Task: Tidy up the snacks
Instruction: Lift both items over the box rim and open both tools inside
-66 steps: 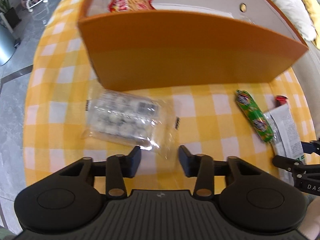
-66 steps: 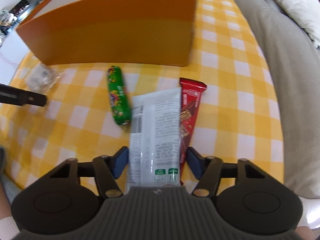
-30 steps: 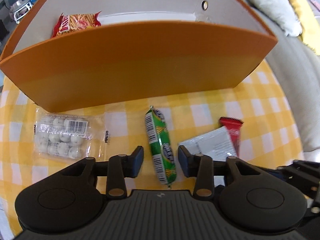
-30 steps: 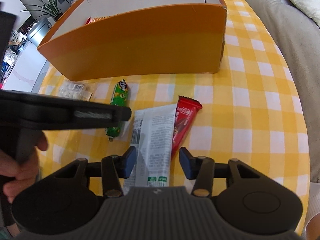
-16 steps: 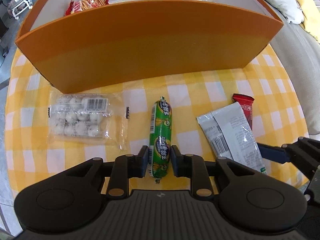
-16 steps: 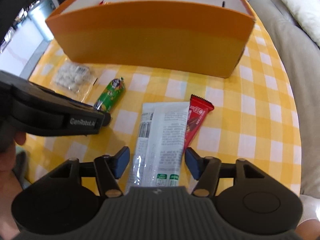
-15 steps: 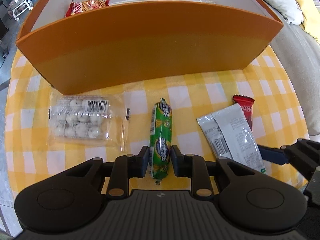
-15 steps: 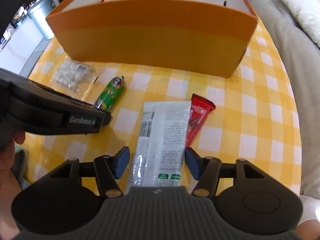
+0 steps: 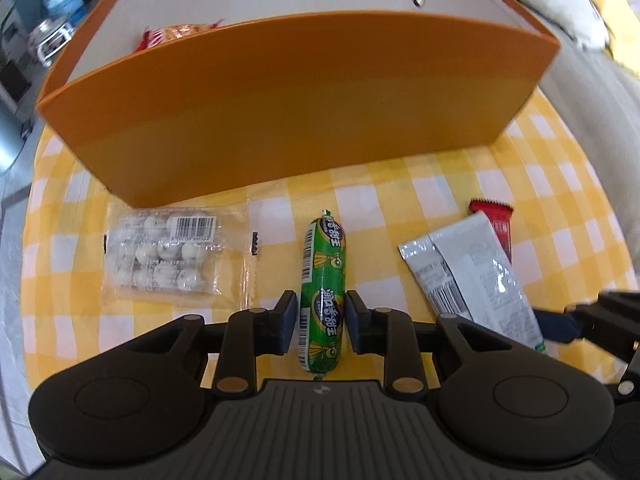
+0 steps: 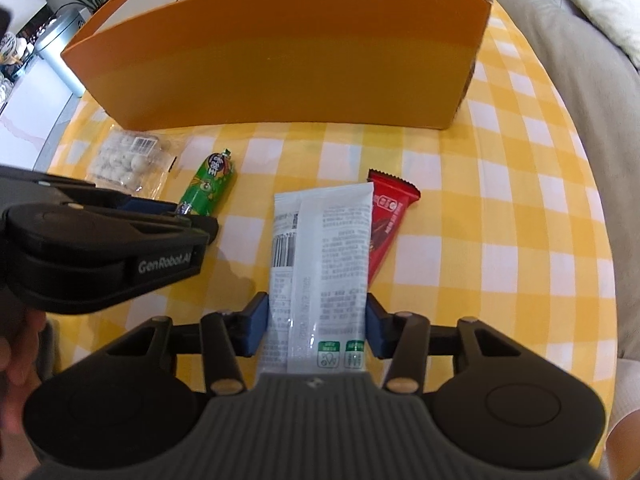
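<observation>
Sausage (image 9: 322,292), firm and slippery: we are pinching its middle with left gripper (image 9: 322,322). Right gripper (image 10: 316,326) is closing on light, crinkly white packet (image 10: 322,256).

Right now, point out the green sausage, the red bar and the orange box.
green sausage (image 9: 322,280): left wrist view, mid-wrapper.
red bar (image 10: 386,216): right wrist view, exposed wrapper.
orange box (image 10: 280,60): right wrist view, front wall.

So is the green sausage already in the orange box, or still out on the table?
Out. The green sausage lies flat on the checked cloth in front of the orange box, its near end between the left gripper fingers.
</observation>
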`<state>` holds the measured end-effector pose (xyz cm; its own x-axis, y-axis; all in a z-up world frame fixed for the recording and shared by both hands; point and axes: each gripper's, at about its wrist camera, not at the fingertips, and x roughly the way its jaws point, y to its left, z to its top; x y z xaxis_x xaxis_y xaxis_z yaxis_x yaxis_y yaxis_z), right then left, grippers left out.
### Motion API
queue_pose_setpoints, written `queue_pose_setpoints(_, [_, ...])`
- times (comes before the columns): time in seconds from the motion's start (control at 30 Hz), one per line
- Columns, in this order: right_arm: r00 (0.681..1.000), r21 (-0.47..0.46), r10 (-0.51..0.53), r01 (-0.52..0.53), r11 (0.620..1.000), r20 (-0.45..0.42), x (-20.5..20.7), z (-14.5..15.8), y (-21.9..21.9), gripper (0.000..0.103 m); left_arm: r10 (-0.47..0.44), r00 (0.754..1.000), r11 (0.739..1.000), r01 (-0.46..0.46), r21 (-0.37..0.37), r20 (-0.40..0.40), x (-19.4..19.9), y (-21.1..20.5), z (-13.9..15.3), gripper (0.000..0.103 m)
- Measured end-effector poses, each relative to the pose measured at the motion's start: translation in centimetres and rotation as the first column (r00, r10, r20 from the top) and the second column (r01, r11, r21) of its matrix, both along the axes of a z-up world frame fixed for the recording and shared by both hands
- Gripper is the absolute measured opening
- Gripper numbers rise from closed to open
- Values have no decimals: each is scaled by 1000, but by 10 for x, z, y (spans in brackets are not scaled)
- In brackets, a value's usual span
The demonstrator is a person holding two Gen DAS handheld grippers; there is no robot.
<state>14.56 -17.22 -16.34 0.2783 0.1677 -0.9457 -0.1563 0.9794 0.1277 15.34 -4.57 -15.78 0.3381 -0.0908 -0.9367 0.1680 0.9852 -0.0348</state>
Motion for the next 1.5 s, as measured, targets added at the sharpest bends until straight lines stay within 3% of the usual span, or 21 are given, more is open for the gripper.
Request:
queue_pose_setpoints(0.27, [1000, 11, -8, 8, 1000, -2, -1, 0, -1, 47, -25, 999, 998, 23, 60, 35, -5, -7, 1, 36])
queue_pose_setpoints(0.4, [1000, 14, -15, 15, 1000, -1, -1, -1, -1, 47, 5, 999, 996, -9, 87, 43, -4, -11, -1, 47])
queue_pose_setpoints(0.5, [1000, 6, -12, 12, 1000, 3, -2, -1, 0, 47, 19, 998, 997, -24, 79, 56, -7, -8, -1, 48])
queue_pose_setpoints(0.57, [1000, 6, -15, 15, 1000, 5, -2, 0, 0, 47, 25, 998, 998, -28, 56, 49, -7, -4, -1, 43])
queue_pose_setpoints(0.63, [1000, 9, -20, 20, 1000, 5, -2, 0, -1, 47, 12, 999, 1000, -13, 28, 35, -5, -2, 0, 26])
queue_pose_setpoints(1.0, [1000, -1, -15, 15, 1000, 4, -7, 16, -1, 45, 12, 1000, 999, -11, -36, 29, -15, 15, 29, 25])
queue_pose_setpoints(1.5, [984, 48, -48, 41, 998, 174, -14, 88, -13, 45, 44, 980, 986, -11, -169, 193, -15, 29, 112, 24])
